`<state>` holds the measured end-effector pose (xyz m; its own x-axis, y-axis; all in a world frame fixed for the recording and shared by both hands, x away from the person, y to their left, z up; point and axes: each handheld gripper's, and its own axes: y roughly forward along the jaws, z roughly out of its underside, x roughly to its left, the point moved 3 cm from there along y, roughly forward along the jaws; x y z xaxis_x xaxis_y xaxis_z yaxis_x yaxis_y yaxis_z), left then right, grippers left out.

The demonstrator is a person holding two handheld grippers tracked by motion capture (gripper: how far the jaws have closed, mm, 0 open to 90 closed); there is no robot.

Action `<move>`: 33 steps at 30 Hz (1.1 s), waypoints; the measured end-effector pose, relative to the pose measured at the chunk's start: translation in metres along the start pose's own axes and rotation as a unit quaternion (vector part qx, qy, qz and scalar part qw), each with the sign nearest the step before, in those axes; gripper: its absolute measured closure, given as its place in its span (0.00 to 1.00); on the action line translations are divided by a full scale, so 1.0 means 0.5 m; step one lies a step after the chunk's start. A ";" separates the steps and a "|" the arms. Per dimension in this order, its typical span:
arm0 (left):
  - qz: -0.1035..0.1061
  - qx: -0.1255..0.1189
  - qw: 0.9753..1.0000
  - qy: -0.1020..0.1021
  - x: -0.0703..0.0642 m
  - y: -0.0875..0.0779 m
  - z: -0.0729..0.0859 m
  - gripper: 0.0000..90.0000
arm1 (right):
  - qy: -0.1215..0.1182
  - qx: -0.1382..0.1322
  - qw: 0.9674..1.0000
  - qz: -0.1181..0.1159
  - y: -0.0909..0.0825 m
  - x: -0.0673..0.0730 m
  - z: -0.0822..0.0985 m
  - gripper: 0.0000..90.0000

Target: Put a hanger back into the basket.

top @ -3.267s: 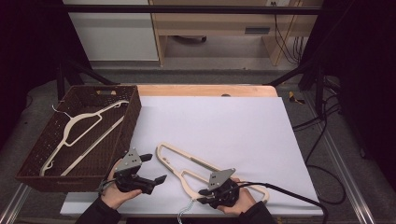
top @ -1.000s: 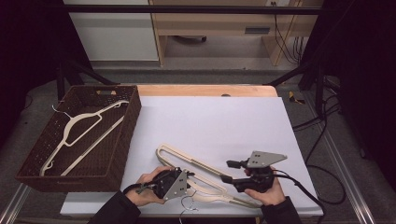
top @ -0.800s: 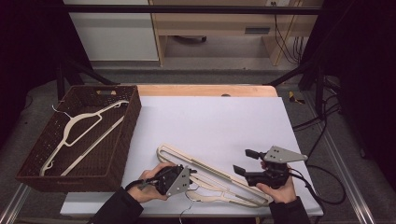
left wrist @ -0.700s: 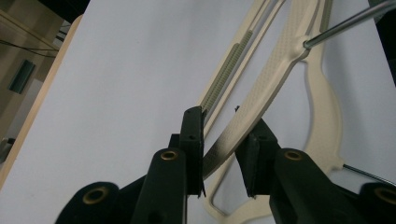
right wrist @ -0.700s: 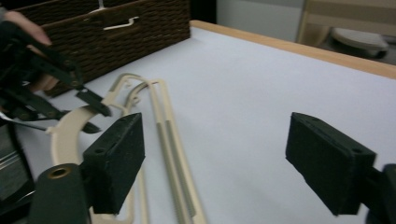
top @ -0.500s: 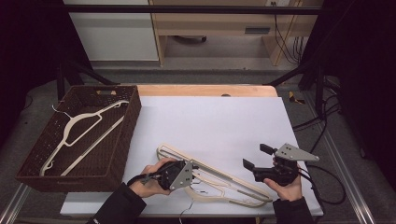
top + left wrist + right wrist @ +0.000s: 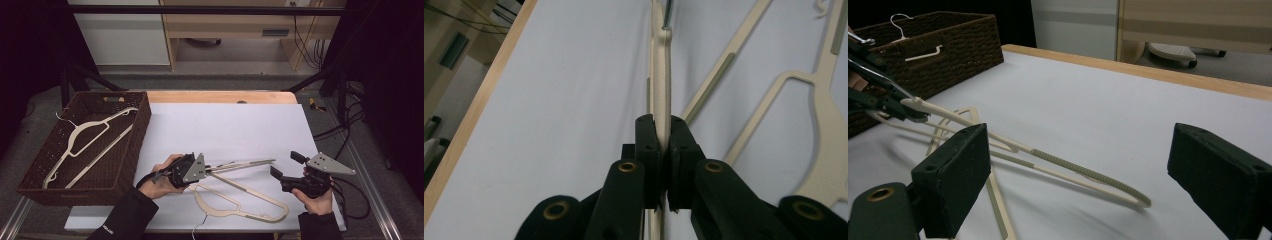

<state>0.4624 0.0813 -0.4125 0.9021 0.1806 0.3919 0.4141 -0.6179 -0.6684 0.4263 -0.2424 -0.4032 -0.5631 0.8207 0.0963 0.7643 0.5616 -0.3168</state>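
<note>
My left gripper (image 7: pixel 206 170) is shut on a cream hanger (image 7: pixel 245 163), gripping its edge near the hook and holding it tilted above the white table top (image 7: pixel 225 125). Along its own view the jaws of the left gripper (image 7: pixel 660 127) pinch the held hanger (image 7: pixel 659 75). A second cream hanger (image 7: pixel 240 201) lies flat beneath it, also seen as the flat hanger (image 7: pixel 821 130). My right gripper (image 7: pixel 288 165) stands open to the right of both hangers, holding nothing. Between the wide jaws of the right gripper (image 7: pixel 1083 155) the held hanger (image 7: pixel 1073 168) shows farther off.
A brown wicker basket (image 7: pixel 141 125) stands at the table's left with a third cream hanger (image 7: pixel 82 137) inside; the basket (image 7: pixel 958 42) also shows far left. The table's wooden back edge (image 7: pixel 220 96) runs across. Cables trail off the right side.
The left gripper has raised and tilted its hanger off the table, swinging it rightward. The right gripper has drawn away to the right, open, clear of both hangers.
</note>
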 end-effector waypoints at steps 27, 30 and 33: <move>-0.036 -0.050 0.972 -0.228 0.069 -0.130 -0.009 0.96 | 0.006 0.008 1.000 0.010 0.005 -0.007 0.009 0.07; -0.039 -0.064 0.967 -0.242 0.081 -0.159 -0.010 0.96 | 0.003 0.009 1.000 0.011 0.006 -0.007 0.010 0.06; -0.037 -0.074 0.964 -0.254 0.092 -0.182 -0.012 0.96 | 0.006 0.008 1.000 0.012 0.008 -0.007 0.011 0.06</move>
<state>0.4656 0.1415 -0.3297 0.8296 0.5562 0.0494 0.4913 -0.6850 -0.5380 0.4295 -0.2435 -0.4098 -0.5402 0.8356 0.0996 0.7731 0.5395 -0.3336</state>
